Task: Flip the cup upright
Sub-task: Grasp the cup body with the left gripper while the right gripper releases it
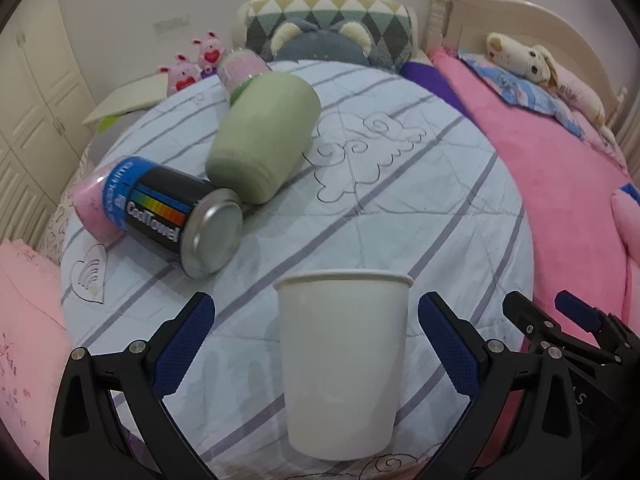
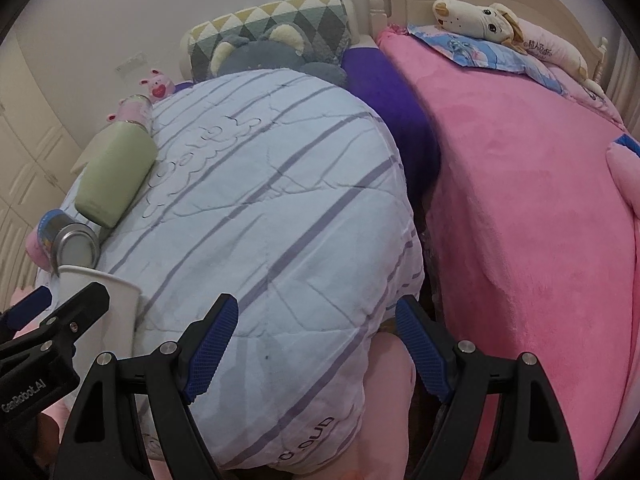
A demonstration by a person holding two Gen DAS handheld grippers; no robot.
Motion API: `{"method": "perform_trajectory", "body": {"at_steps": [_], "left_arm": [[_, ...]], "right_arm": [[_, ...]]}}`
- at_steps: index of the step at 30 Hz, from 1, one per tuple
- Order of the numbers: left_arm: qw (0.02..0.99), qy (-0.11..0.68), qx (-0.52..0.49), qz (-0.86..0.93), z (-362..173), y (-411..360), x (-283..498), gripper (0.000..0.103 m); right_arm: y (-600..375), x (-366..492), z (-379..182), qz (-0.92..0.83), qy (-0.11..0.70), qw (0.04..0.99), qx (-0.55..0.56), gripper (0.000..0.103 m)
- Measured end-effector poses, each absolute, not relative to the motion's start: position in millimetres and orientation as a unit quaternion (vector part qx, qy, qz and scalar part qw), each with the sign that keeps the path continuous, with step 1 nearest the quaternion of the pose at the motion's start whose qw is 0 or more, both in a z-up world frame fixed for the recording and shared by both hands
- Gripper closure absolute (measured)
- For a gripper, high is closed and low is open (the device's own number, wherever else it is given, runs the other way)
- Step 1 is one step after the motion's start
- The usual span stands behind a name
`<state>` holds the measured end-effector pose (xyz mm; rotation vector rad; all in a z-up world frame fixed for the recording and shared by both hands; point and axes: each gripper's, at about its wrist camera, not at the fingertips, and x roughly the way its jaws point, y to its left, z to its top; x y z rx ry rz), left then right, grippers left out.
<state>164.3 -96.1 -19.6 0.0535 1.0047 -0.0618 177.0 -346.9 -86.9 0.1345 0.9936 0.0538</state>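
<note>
A white paper cup (image 1: 343,364) stands upright, rim up, on the pale blue striped quilt (image 1: 400,208). My left gripper (image 1: 316,312) is open, its blue-padded fingers on either side of the cup with a gap on each side. In the right wrist view the cup (image 2: 106,312) shows at the far left, partly hidden by the left gripper's black finger. My right gripper (image 2: 316,320) is open and empty over the quilt's near edge (image 2: 280,240), to the right of the cup.
A black CoolTowel can (image 1: 176,216) and a green bottle (image 1: 264,136) lie on their sides on the quilt beyond the cup, to the left. A pink blanket (image 2: 520,200) covers the bed on the right. Plush toys and a patterned pillow (image 1: 328,20) sit at the headboard.
</note>
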Motion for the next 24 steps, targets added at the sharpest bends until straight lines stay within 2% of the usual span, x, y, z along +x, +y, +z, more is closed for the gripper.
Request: {"method": "perform_trajectory", "body": {"at_steps": [5,7,9,10,24], "left_arm": [[0.866,0.498,0.035,-0.021,-29.7,-100.4,171.3,0.003],[0.857,0.513,0.033,-0.027,-34.4,-100.8,175.2,0.021],[0.846,0.531,0.035,-0.037,-40.0,-101.9,177.5,0.033],[0.84,0.539,0.036,-0.042,-43.1,-102.9,178.0,0.035],[0.876,0.475,0.064,-0.062,-14.5,-109.6,166.4,0.036]], "right_arm": [[-350.3,180.8,-93.5,0.026,0.488,0.87,0.071,0.021],[-350.8,181.1,-94.9,0.026,0.49,0.868,0.071,0.021],[-351.6,182.0,-96.2,0.026,0.493,0.867,0.072,0.021],[-352.4,181.9,-96.8,0.026,0.494,0.866,0.074,0.021],[-349.9,181.5,-95.1,0.027,0.495,0.865,0.075,0.021]]}}
